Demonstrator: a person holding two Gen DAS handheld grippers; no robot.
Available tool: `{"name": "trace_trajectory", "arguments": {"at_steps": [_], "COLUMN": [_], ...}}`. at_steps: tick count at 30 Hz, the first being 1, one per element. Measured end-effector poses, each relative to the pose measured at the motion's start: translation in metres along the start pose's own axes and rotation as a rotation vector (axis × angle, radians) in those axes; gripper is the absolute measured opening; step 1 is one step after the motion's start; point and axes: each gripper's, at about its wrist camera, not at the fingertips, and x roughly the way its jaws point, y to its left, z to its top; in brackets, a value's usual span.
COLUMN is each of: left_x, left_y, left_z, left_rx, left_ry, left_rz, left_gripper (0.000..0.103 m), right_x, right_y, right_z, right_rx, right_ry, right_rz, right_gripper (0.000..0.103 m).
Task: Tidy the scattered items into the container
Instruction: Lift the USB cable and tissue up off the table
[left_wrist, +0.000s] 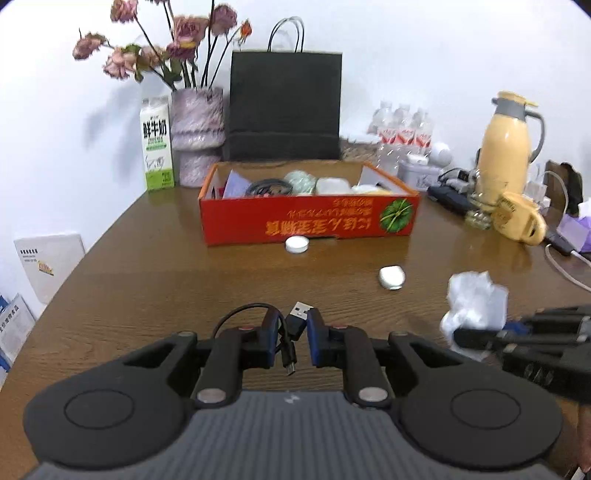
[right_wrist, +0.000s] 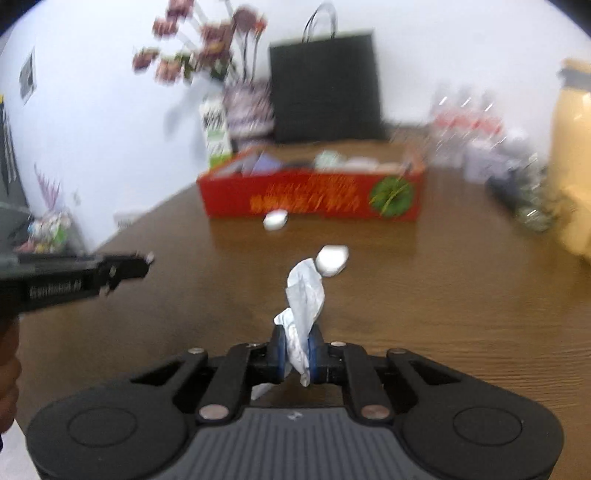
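My left gripper (left_wrist: 291, 332) is clamped on a bundled black USB cable (left_wrist: 286, 334), its metal plug poking up between the pads. My right gripper (right_wrist: 295, 354) is pinched tight on a crumpled white tissue (right_wrist: 304, 295) that stands up out of the jaws. Ahead on the brown wooden table (left_wrist: 155, 280) sits the red cardboard box (left_wrist: 310, 218), already holding several items, with a round white puck (left_wrist: 296, 244) touching its front wall and a white oval case (left_wrist: 392, 277) nearer me. A black paper bag (left_wrist: 284, 107) stands behind the box against the white wall.
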Motion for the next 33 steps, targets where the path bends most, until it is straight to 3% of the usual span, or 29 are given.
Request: {"name": "trace_trajectory", "arguments": {"at_steps": [6,15,21,26,33], "left_x": [-0.041,-0.116,-0.161,-0.171,-0.160], "left_y": [-0.004,-0.027,-0.046,-0.044,-0.029], "left_z": [0.005,-0.011,-0.026,-0.033,-0.036], "left_rx": [-0.054,-0.050,-0.045,-0.041,-0.084], "left_ry": [-0.045,-0.126,-0.185,-0.175,-0.131], "left_rz": [-0.042,-0.035,-0.107,-0.109,-0.081], "left_gripper": [0.017,0.017,0.017,0.017,0.017], "right_x": [-0.048,-0.124,-0.162,-0.185,-0.168], "right_y": [-0.003,0.026,0.041,0.046,0.041], "right_z": [0.008,0.002,-0.011,-0.021,-0.024], "right_rx": [-0.005,-0.065,-0.071,-0.077,-0.050], "right_ry": [-0.083,-0.200,-0.196,-0.207,-0.165], "right_rz": [-0.025,0.051,0.071,0.069,0.070], "right_gripper": [0.011,0.011,0.011,0.012,0.012]}}
